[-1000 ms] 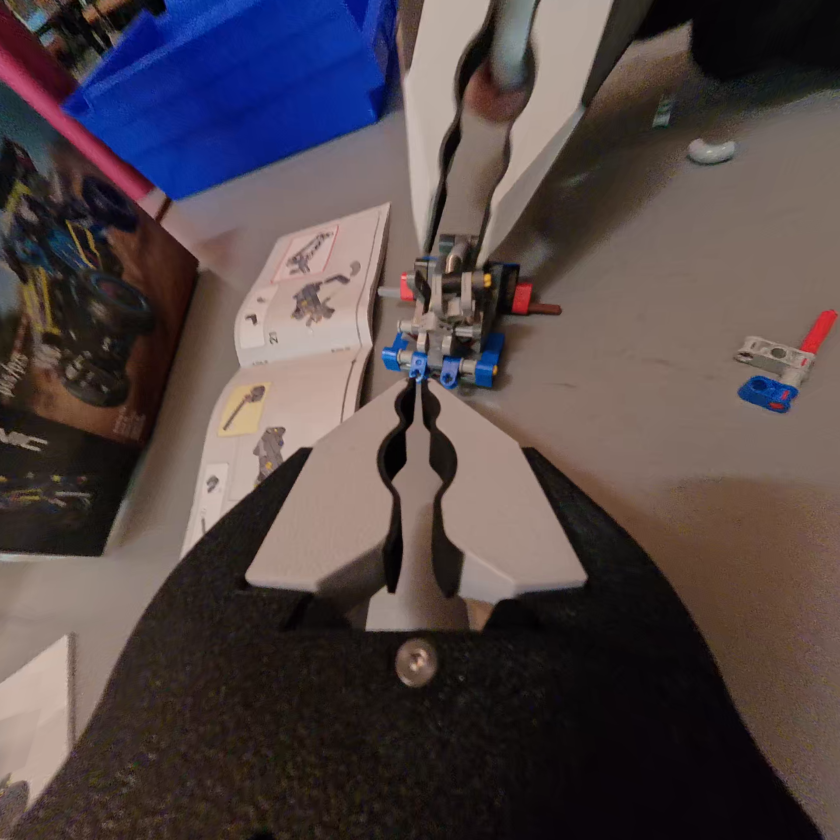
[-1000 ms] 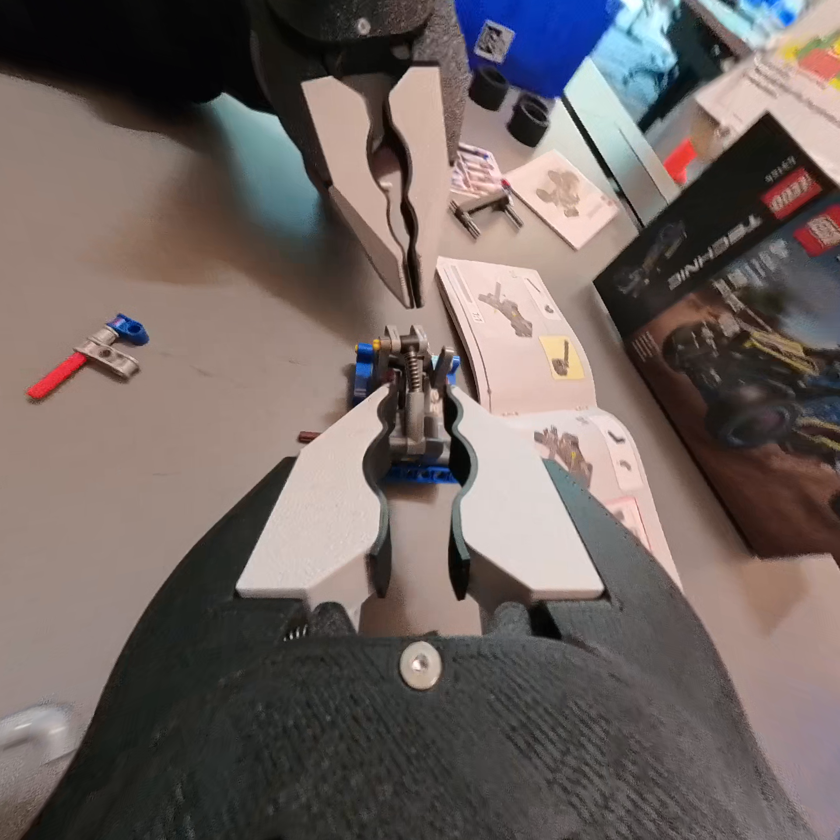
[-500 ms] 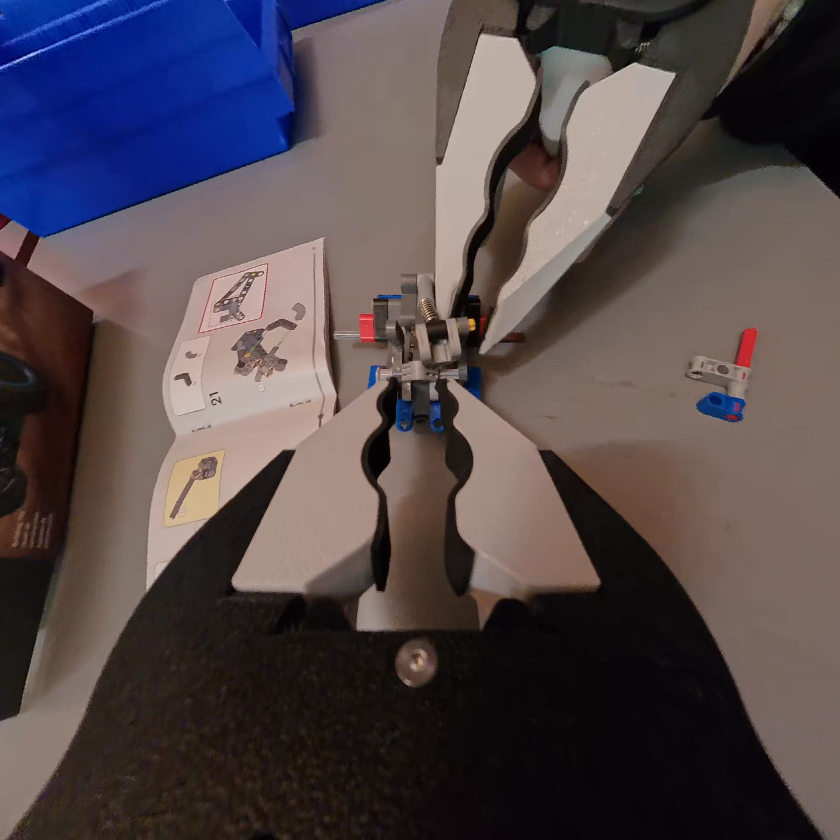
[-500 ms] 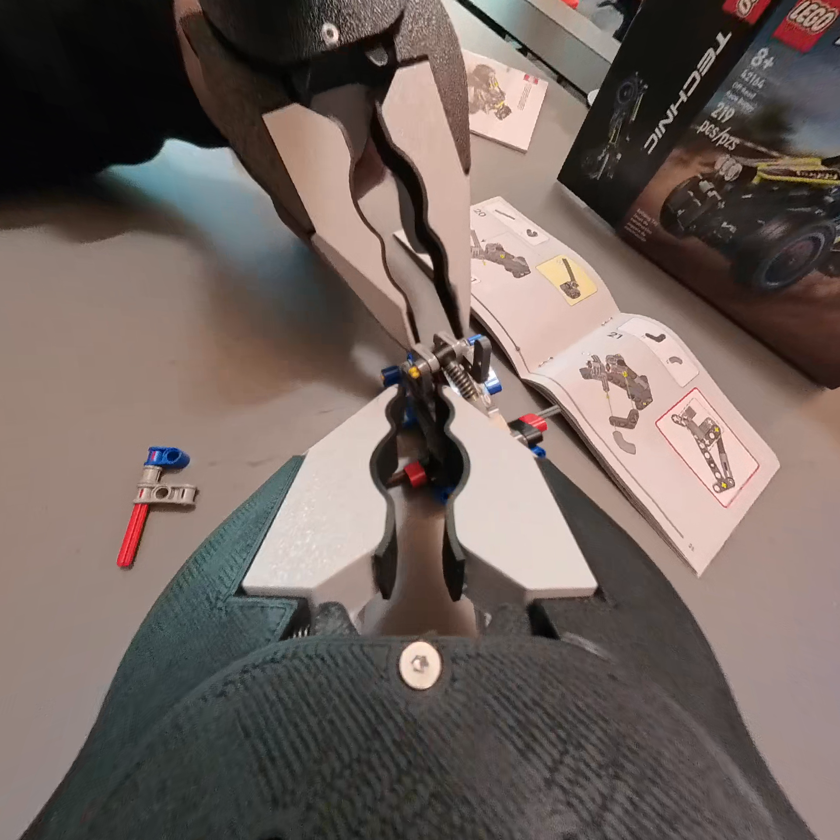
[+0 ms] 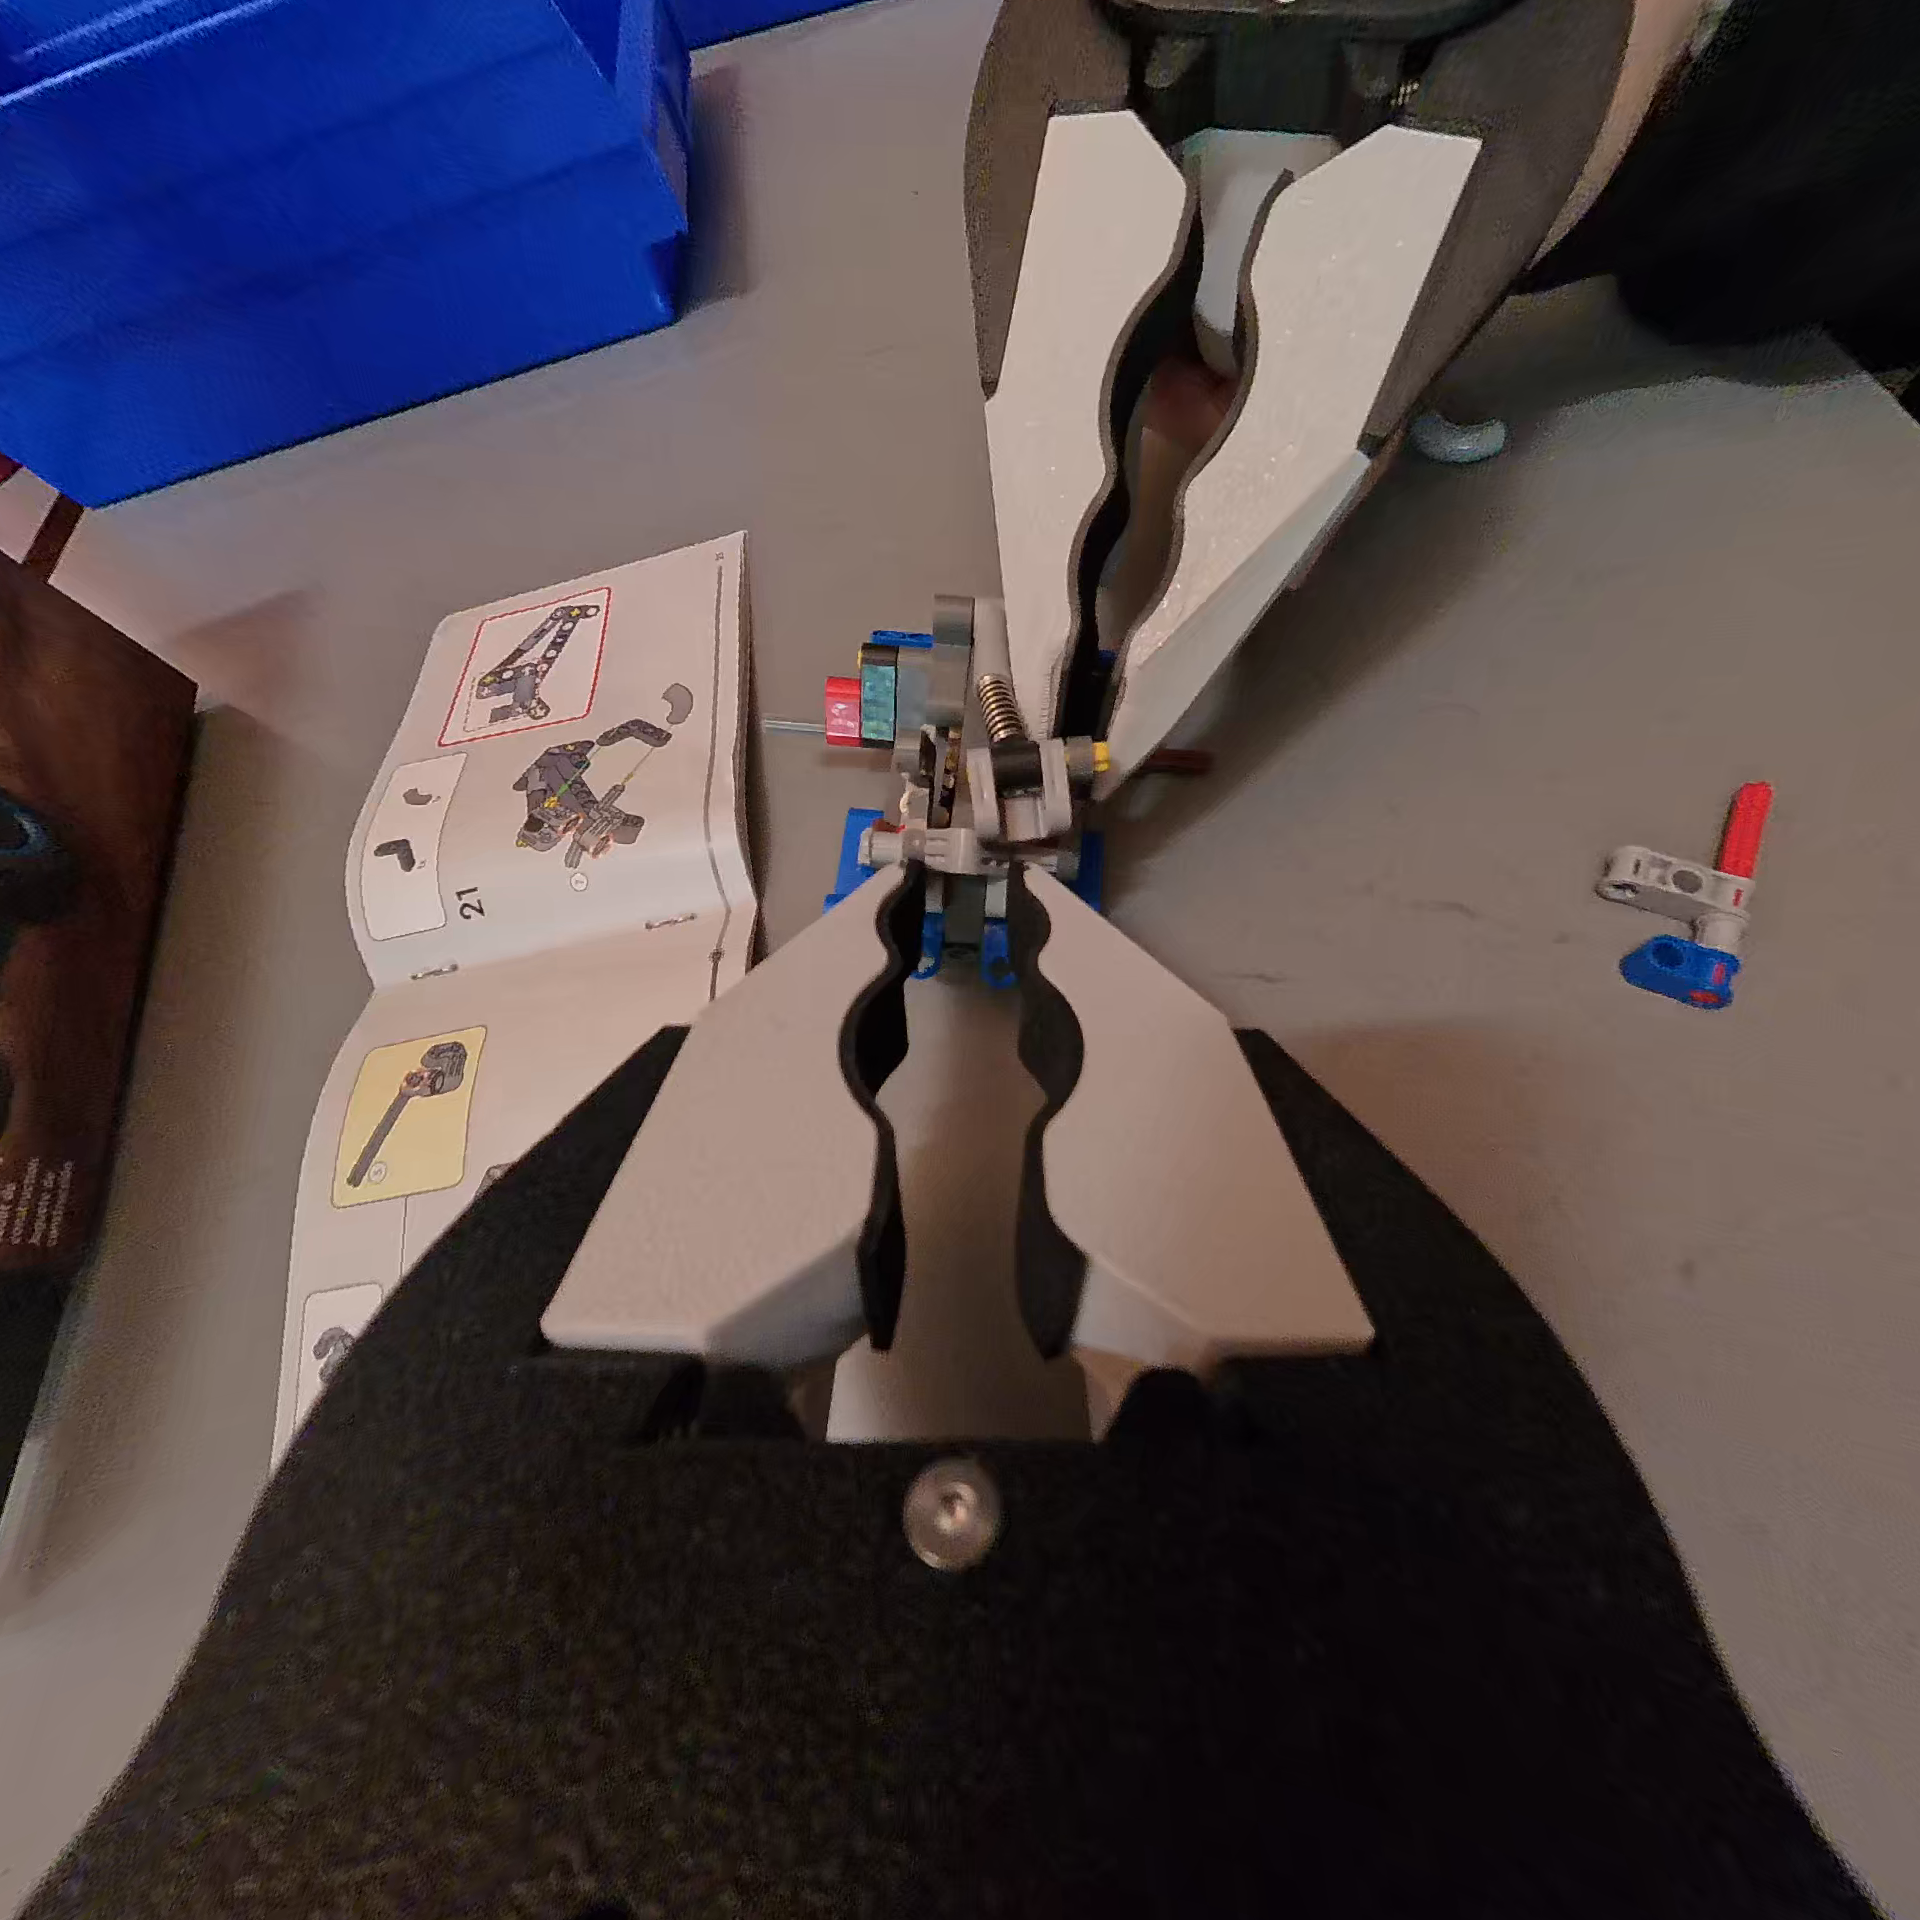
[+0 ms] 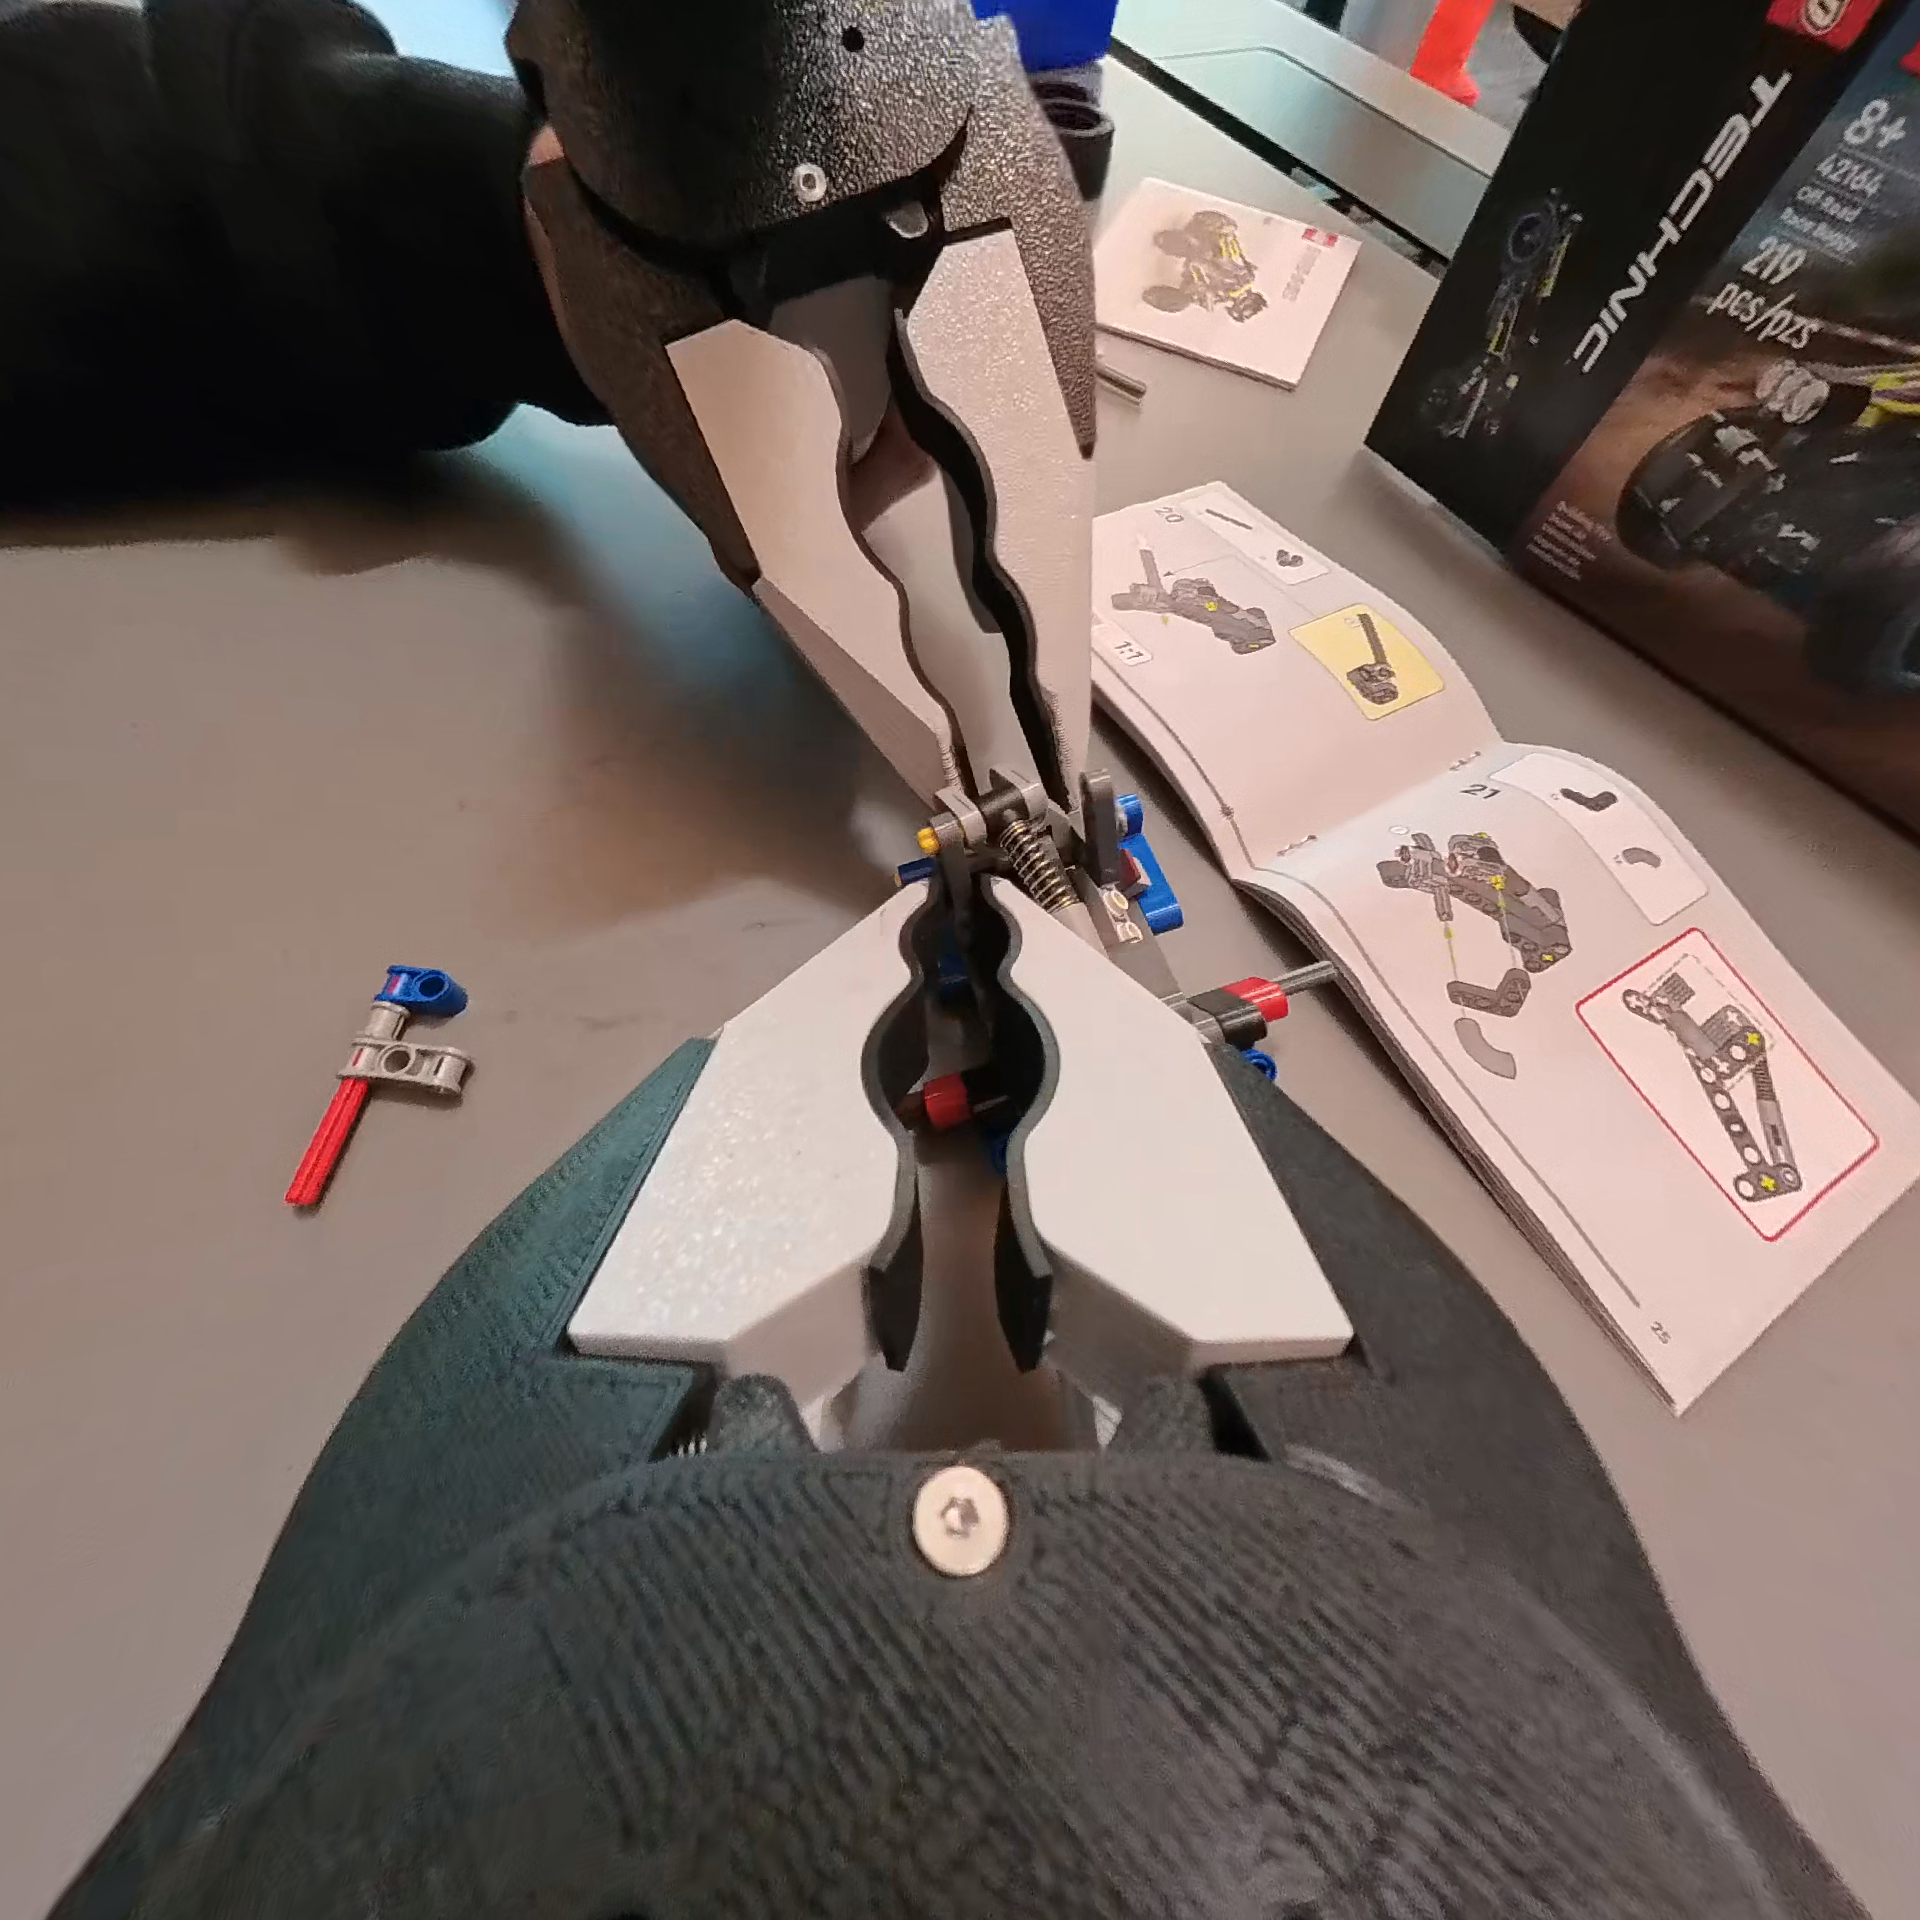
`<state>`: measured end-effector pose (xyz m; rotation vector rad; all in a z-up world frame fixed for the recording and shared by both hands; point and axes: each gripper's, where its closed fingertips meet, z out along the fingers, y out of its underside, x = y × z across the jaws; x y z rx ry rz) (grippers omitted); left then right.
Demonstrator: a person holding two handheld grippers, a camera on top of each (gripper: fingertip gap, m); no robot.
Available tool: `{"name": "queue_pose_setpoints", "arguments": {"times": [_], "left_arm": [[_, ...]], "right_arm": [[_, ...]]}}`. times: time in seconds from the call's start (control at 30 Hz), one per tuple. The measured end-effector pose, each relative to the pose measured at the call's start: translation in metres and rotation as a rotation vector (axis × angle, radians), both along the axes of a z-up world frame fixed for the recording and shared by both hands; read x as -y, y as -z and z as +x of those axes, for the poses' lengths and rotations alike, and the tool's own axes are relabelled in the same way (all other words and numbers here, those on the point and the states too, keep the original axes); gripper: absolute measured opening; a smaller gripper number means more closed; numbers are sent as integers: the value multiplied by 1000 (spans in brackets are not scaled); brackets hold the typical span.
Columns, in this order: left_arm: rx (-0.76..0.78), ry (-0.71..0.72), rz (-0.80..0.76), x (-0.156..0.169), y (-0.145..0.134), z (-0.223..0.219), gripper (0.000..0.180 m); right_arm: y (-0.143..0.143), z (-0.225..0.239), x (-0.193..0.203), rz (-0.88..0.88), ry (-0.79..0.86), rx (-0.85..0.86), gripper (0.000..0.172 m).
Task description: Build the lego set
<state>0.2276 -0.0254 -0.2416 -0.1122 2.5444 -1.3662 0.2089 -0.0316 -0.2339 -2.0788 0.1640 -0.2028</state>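
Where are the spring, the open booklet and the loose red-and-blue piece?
spring [image 6: 1044,858], right wrist view, mid-coil.
open booklet [image 5: 582,831], left wrist view, upper page.
loose red-and-blue piece [image 6: 400,1060], right wrist view, grey middle connector.

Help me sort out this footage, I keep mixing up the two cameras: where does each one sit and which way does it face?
Left wrist view: sits on the left gripper, looking along its fingers, down at the brick assembly on the grey table; the right gripper comes in opposite.
Right wrist view: sits on the right gripper, facing the other way; the left gripper and a dark sleeve show.
Shared: assembly, open booklet, small red-and-blue part.
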Motion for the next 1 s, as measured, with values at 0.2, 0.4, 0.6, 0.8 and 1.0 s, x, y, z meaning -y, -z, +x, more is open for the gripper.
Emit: {"name": "queue_pose_setpoints", "arguments": {"times": [0.2,0.4,0.6,0.8,1.0], "left_arm": [[-11,-12,25,1,1,-1,12],[-24,-25,29,-1,2,0,12],[-24,-17,12,1,1,0,12],[-23,-14,21,3,4,-2,12],[-89,-9,26,-5,3,-4,18]], "right_arm": [[0,-1,0,4,-11,-35,1],[-1,2,-3,6,29,6,4],[0,-2,1,15,-9,-80,1],[1,-4,3,20,-54,-134,2],[-2,2,5,33,-11,-95,3]]}}
